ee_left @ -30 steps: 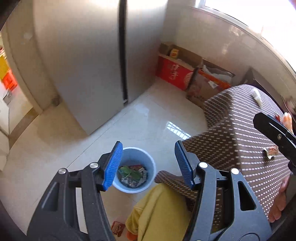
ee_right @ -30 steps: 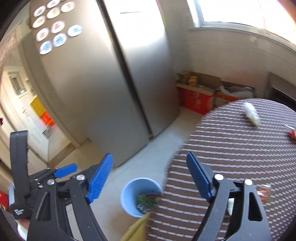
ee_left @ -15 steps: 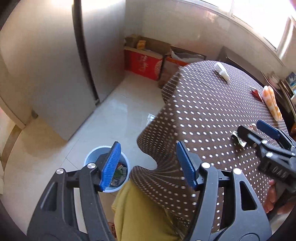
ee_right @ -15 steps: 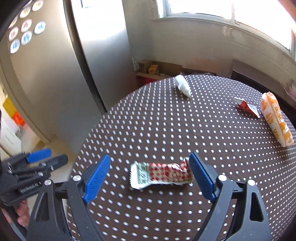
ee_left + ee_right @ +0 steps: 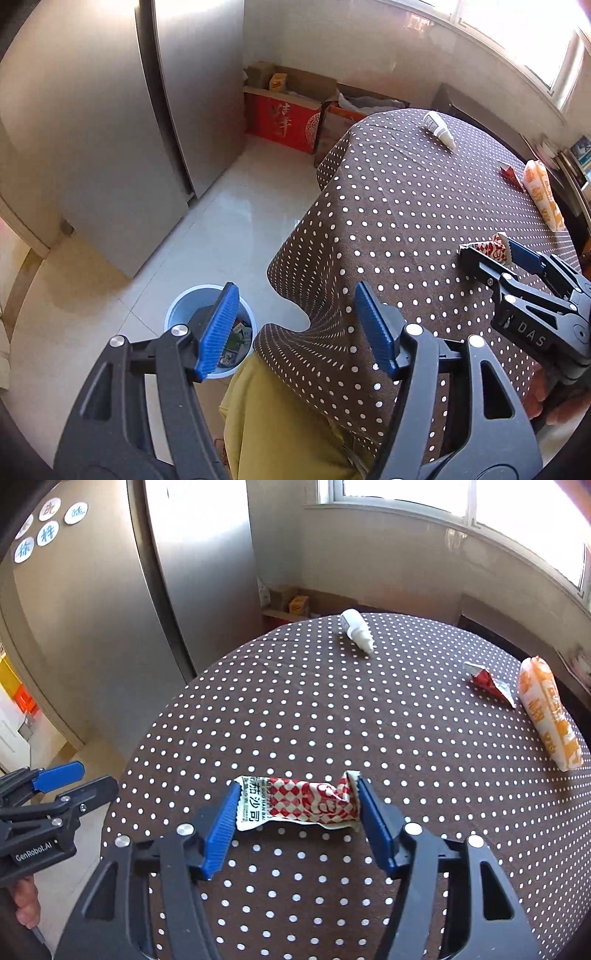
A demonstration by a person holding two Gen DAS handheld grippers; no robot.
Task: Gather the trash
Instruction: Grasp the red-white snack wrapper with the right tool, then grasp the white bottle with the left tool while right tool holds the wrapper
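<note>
Beside the dotted tabletop (image 5: 406,206), the left tool (image 5: 295,328) hung open and empty above the blue bin (image 5: 177,306) of trash on the floor. Rightward, the right tool (image 5: 295,812) had just been closing; its pads touched both ends of the red-and-white wrapper (image 5: 303,803) lying on the tabletop.
</note>
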